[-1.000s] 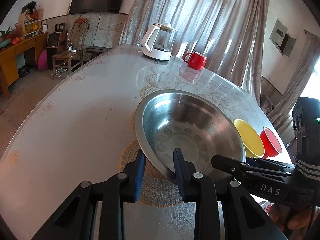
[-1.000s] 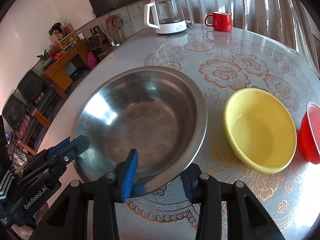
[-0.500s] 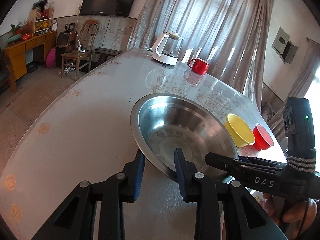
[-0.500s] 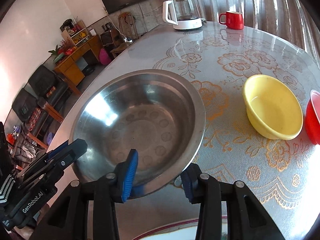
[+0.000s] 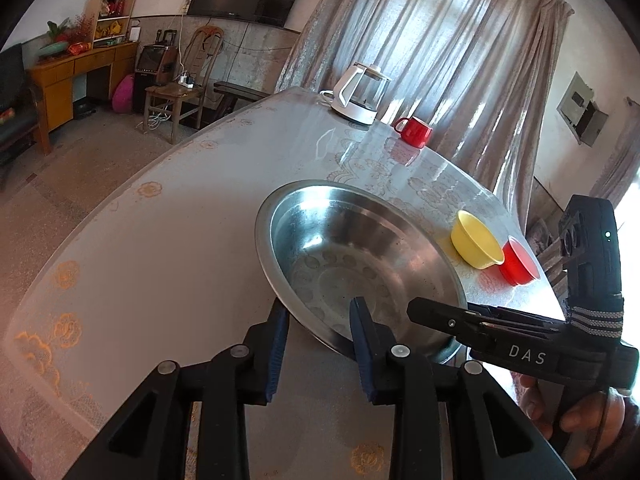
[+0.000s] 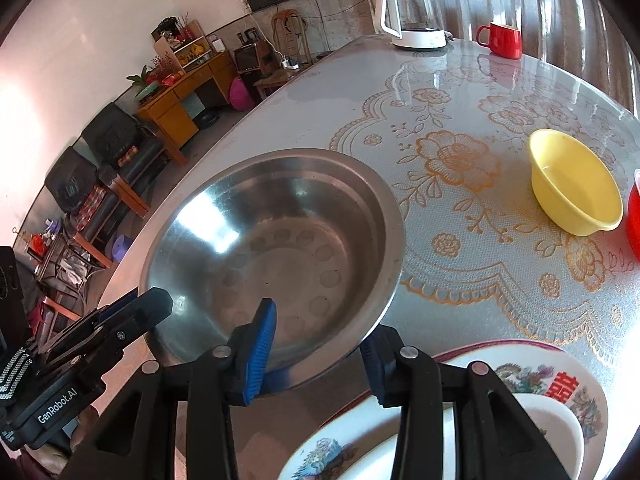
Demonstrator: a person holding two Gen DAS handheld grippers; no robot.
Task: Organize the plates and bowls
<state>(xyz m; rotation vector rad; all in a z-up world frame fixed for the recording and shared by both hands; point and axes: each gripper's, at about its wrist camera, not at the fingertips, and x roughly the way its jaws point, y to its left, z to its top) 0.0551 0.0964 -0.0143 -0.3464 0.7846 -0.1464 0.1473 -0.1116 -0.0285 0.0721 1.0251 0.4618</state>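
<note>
A large steel bowl (image 5: 352, 248) (image 6: 276, 248) is held above the table by both grippers. My left gripper (image 5: 318, 320) is shut on the steel bowl's near rim, one finger inside and one outside. My right gripper (image 6: 320, 332) is shut on the rim on the opposite side. A yellow bowl (image 5: 476, 244) (image 6: 576, 184) and a red bowl (image 5: 520, 262) (image 6: 634, 216) sit on the table to the right. A decorated plate (image 6: 552, 380) with a white bowl (image 6: 548, 428) on it lies below my right gripper.
A white kettle (image 5: 362, 94) (image 6: 412, 14) and a red mug (image 5: 414, 132) (image 6: 502, 40) stand at the far end of the round table (image 5: 180, 220). A chair, a wooden desk and sofas stand on the floor to the left.
Both grippers have raised the steel bowl and carried it back toward me, away from the yellow bowl. The decorated plate with the white bowl has come into the right wrist view.
</note>
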